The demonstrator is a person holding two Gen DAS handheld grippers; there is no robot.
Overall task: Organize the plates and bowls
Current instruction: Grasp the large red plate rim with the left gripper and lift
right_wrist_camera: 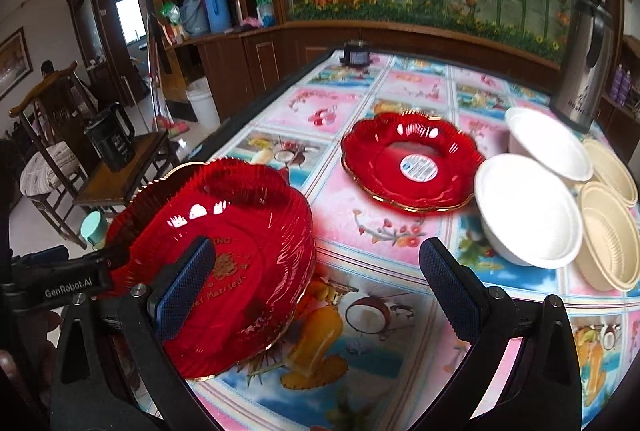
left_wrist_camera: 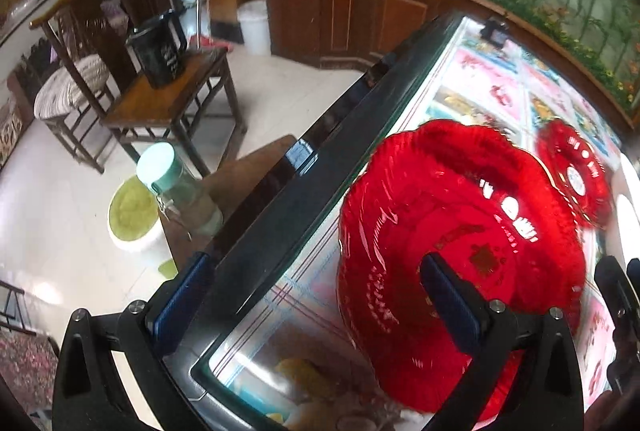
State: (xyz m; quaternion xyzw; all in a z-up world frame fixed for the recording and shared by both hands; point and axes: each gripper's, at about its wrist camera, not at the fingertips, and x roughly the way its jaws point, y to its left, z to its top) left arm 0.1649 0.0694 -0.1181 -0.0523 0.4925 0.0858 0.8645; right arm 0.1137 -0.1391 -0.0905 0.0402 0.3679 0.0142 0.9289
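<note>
The stack of red plates [right_wrist_camera: 224,251] is being kept at the tabletop [right_wrist_camera: 400,263] edge, seemingly for gathering. The left hand-held gripper [left_wrist_camera: 320,305] is being held spread apart astride that edge, one finger over the stack; the right hand-held gripper [right_wrist_camera: 316,289] is being held apart, empty. A single red plate [right_wrist_camera: 408,161], white bowls [right_wrist_camera: 528,209] and beige bowls [right_wrist_camera: 608,235] are being left farther in, with a thermos [right_wrist_camera: 582,71] behind.

A wooden chair [left_wrist_camera: 76,71] and side table [left_wrist_camera: 168,99] stand on pale floor tiles [left_wrist_camera: 60,215] beside dark cabinets [right_wrist_camera: 240,59].
</note>
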